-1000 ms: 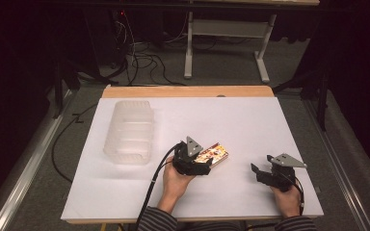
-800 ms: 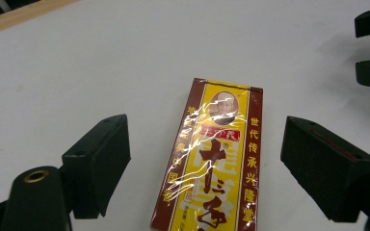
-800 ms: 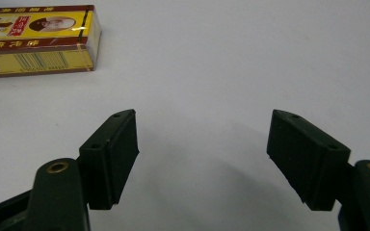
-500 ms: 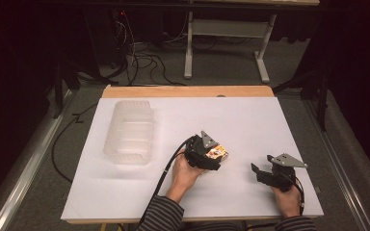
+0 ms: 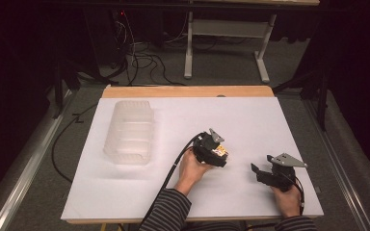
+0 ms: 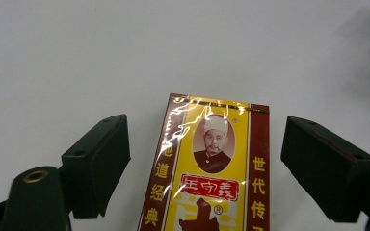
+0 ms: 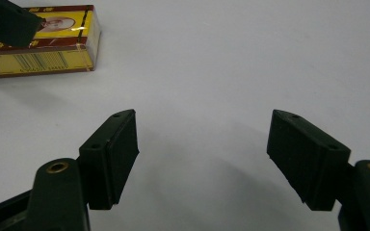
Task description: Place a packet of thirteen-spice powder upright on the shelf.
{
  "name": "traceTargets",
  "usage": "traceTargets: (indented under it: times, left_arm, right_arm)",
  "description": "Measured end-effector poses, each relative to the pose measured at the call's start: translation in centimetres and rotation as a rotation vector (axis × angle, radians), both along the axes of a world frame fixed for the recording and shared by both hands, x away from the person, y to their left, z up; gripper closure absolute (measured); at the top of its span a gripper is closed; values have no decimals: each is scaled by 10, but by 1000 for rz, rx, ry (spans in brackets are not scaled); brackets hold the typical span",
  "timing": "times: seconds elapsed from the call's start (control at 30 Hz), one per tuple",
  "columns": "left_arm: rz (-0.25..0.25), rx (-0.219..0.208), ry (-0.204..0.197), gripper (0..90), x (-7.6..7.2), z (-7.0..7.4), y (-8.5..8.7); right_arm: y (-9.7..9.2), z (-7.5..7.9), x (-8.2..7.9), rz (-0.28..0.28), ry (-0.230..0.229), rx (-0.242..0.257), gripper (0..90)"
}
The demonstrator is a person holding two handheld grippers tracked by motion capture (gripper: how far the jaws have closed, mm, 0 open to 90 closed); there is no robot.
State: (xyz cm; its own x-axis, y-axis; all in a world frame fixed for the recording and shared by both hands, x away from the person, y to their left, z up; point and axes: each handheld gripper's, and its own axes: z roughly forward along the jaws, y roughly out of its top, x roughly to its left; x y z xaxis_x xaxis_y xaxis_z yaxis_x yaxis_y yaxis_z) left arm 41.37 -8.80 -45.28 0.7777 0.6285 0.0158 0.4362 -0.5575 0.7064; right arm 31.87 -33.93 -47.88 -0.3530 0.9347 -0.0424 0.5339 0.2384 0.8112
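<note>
A yellow and dark red box (image 6: 212,173) with a portrait and red and gold characters lies flat on the white table. My left gripper (image 6: 212,166) hangs over it, open, one jaw on each long side and neither touching. In the high view the left gripper (image 5: 213,150) covers most of the box (image 5: 220,151) near the table's middle. My right gripper (image 5: 261,174) rests low near the front right, open with nothing between its jaws (image 7: 207,154). Its view catches the box (image 7: 43,41) at the upper left, with a tip of the other gripper across it.
A clear plastic container (image 5: 130,131) sits upside down on the left half of the white table cover (image 5: 250,115). The wooden table edge (image 5: 188,91) runs along the back. Cables and a desk frame (image 5: 224,36) are on the floor beyond.
My left gripper has moved right and forward over the box and tipped downward, so its jaws now straddle it. The right gripper has stayed where it was.
</note>
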Motion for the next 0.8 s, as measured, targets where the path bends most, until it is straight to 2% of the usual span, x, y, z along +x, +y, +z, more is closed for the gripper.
traceTargets:
  times: [0.53,0.67,0.8]
  left_arm:
    - [1,41,22,196,10,-16,-15]
    - [6,54,25,226,10,-18,-15]
    - [12,53,23,294,11,-17,-14]
  right_arm:
    - [0,0,0,4,-2,0,266]
    - [-1,0,0,4,-3,-3,266]
    - [0,0,0,5,-4,1,266]
